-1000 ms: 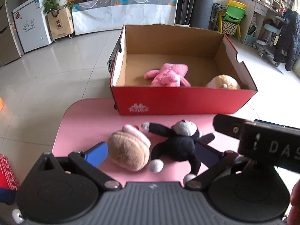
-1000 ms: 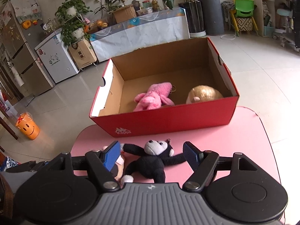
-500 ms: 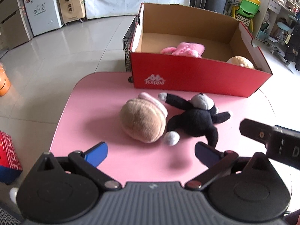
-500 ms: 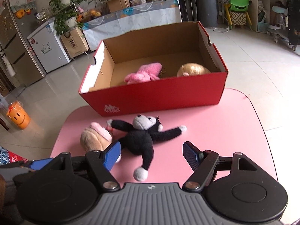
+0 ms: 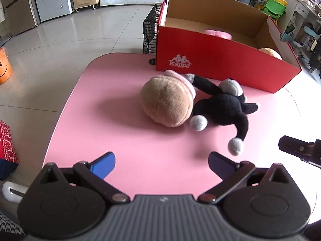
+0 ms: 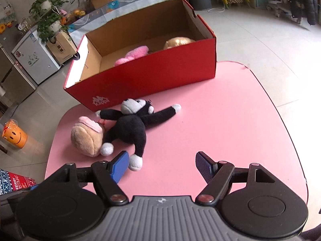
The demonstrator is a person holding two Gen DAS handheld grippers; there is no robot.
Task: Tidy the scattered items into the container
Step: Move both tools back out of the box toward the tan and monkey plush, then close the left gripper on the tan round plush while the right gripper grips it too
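A black plush monkey (image 5: 222,106) (image 6: 130,128) lies sprawled on the pink table (image 5: 124,132) (image 6: 230,124), touching a tan round plush with a pink cap (image 5: 167,98) (image 6: 87,138) on its left. Behind them stands an open red shoebox (image 5: 220,60) (image 6: 152,74) holding a pink plush (image 6: 132,55) and a tan plush (image 6: 178,42). My left gripper (image 5: 161,163) is open and empty, short of both toys. My right gripper (image 6: 162,165) is open too, its left pad close to the monkey's foot, nothing between the pads. Part of the right gripper (image 5: 301,150) shows in the left wrist view.
A black wire rack (image 5: 150,32) stands behind the box's left end. An orange smiley bucket (image 6: 15,136) and a red patterned item (image 6: 14,182) sit on the tiled floor at left. Cabinets, plants and chairs line the far walls.
Both grippers have pulled back from the toys, which now lie farther ahead of the fingers. The monkey and tan plush stay where they were. Both jaws keep the same width.
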